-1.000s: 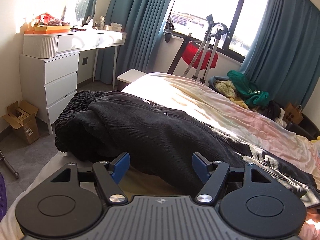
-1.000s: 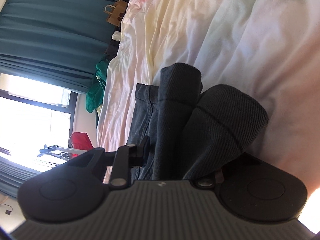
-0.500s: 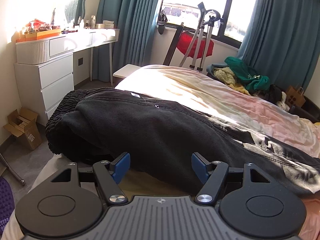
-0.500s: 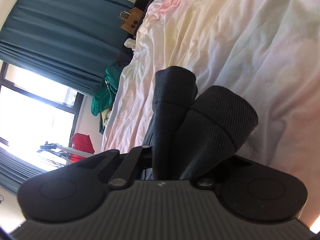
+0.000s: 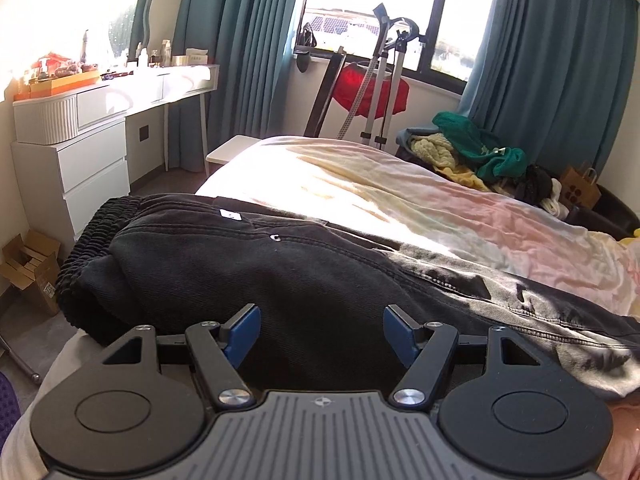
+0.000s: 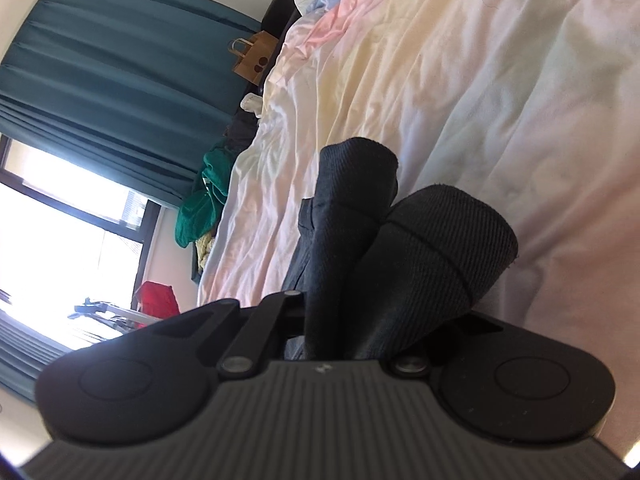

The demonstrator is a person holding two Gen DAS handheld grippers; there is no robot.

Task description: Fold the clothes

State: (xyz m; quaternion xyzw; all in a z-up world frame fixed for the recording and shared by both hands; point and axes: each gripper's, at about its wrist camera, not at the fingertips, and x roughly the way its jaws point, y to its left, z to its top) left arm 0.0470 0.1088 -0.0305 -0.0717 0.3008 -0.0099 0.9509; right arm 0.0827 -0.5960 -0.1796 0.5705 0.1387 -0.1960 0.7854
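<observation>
Black trousers (image 5: 304, 280) are spread along the bed (image 5: 400, 200). Their ribbed cuffs (image 6: 400, 248) are pinched in the right hand-held gripper (image 6: 344, 344); the left hand-held gripper (image 5: 320, 334) is held wide near the waistband. Cuffs are best carried straight toward the waistband, seams kept aligned.

Left gripper (image 5: 321, 334) jaws apart, right gripper (image 6: 340, 320) clamped
</observation>
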